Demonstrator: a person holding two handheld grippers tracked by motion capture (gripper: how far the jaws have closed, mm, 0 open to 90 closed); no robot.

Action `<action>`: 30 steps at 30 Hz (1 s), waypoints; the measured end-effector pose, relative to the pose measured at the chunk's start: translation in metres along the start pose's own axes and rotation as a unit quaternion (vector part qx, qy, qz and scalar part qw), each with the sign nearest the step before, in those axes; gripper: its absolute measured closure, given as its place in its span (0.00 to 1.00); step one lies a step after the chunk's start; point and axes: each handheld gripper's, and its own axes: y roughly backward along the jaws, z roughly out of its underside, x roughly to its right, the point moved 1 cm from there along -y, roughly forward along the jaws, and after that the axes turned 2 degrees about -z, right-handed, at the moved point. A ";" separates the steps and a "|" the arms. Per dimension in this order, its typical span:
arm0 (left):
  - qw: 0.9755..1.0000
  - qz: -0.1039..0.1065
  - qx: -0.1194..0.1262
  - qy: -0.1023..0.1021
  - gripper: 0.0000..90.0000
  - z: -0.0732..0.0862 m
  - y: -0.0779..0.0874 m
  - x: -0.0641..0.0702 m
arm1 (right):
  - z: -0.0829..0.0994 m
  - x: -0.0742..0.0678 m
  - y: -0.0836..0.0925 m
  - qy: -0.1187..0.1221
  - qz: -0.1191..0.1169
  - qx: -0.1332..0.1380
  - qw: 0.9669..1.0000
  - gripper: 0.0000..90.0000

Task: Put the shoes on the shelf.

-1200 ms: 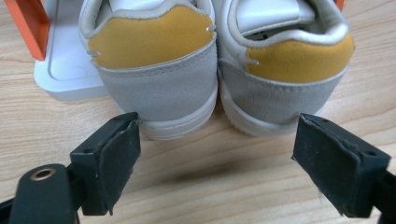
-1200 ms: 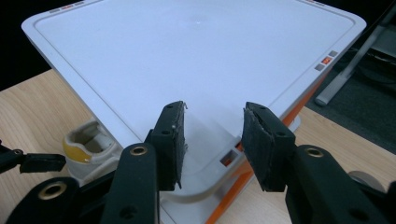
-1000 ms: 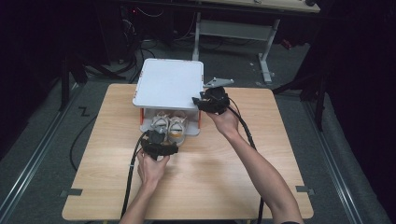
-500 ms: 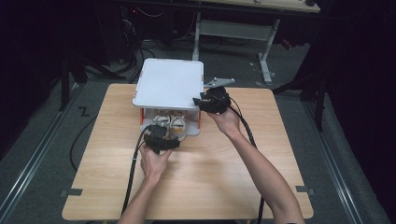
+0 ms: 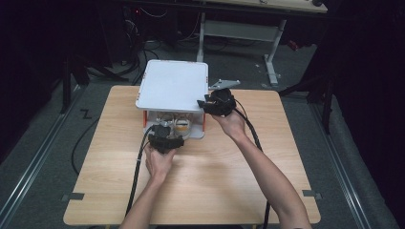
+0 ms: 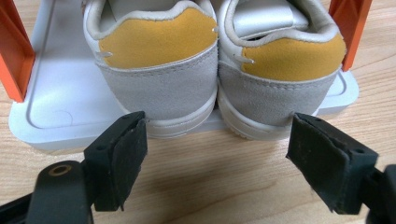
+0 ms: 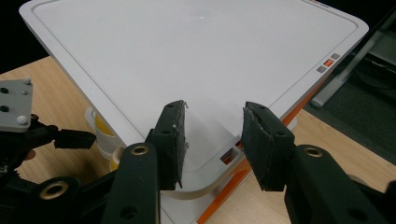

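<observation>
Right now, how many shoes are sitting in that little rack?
2. Both stand side by side on the bottom shelf, heels toward the left gripper: one shoe on the left, the other shoe on the right. Nothing suggests more hidden.

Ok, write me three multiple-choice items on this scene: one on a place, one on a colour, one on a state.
1. Where do the shoes stand?
A. on the rack's lower shelf
B. on the top shelf
C. on the floor

2. What colour are the shoes' heel patches?
A. blue
B. yellow
C. green

3. How are the left tongs?
A. shut on a shoe
B. shut on nothing
C. open, short of the heels

Key: 1 A, they sit on the white lower shelf between orange posts, under the top shelf. 2 B, both heels show yellow above grey. 3 C, the jaws stand wide apart on either side with bare table between.
</observation>
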 end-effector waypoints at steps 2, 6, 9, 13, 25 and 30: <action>1.000 -0.007 -0.011 -0.007 0.23 -0.005 -0.001 0.002 | 0.000 0.000 0.000 0.000 0.000 0.000 1.000 0.66; 1.000 -0.002 -0.014 -0.002 0.23 -0.010 -0.006 0.001 | 0.000 0.000 0.000 0.001 0.001 0.000 1.000 0.66; 1.000 -0.003 -0.020 -0.003 0.23 -0.013 -0.008 0.001 | 0.000 0.000 0.000 0.001 0.001 0.000 1.000 0.66; 1.000 -0.003 -0.011 0.002 0.24 -0.014 -0.012 0.000 | 0.000 0.000 0.000 0.001 0.001 0.000 1.000 0.67; 1.000 -0.006 -0.008 0.009 0.26 -0.022 -0.020 0.002 | 0.000 0.000 0.000 0.002 0.001 -0.001 1.000 0.67; 1.000 0.001 -0.008 0.012 0.27 -0.024 -0.025 0.000 | 0.000 0.000 0.000 0.001 0.001 -0.002 1.000 0.67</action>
